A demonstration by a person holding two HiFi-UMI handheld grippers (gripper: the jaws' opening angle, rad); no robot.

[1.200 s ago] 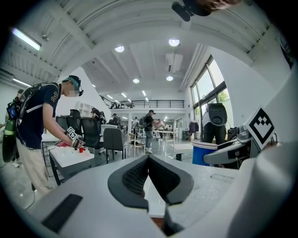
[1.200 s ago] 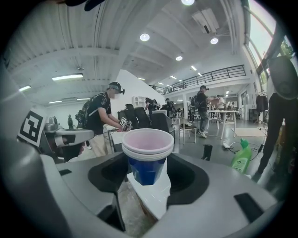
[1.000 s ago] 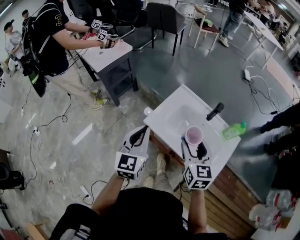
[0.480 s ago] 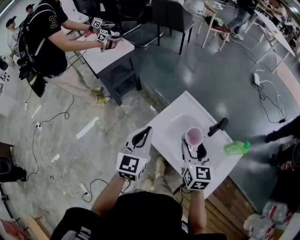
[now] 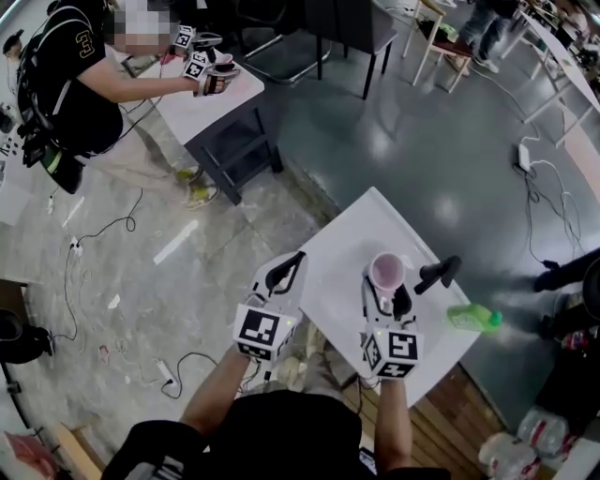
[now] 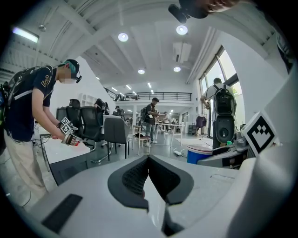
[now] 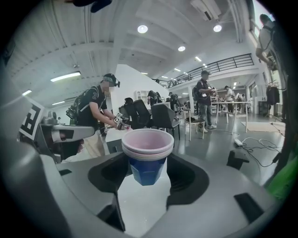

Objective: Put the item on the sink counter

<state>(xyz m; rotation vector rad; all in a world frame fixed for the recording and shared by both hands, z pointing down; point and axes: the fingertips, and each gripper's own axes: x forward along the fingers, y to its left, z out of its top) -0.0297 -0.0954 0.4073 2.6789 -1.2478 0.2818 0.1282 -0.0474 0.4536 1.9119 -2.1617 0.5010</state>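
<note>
A pink cup with a blue lower part [image 5: 386,270] hangs upright over the white sink counter [image 5: 336,246], near the black faucet [image 5: 439,275]. My right gripper [image 5: 386,287] is shut on it; in the right gripper view the cup [image 7: 147,155] sits between the two dark pads [image 7: 184,179], which hold its blue part. My left gripper [image 5: 284,273] hovers at the counter's left edge, above the floor. In the left gripper view its jaws [image 6: 148,179] meet at the tips with nothing between them.
A green bottle [image 5: 473,318] lies on the counter's right side, beyond the faucet. At the upper left a person [image 5: 70,89] works with grippers at a dark table [image 5: 217,105]. Cables [image 5: 94,239] lie on the floor, chairs [image 5: 337,28] stand beyond, and plastic bottles [image 5: 511,452] lie at the lower right.
The view has swung, so the counter sits lower and nearer under my grippers. The cup stays in the right gripper's hold; both grippers keep their places in the picture.
</note>
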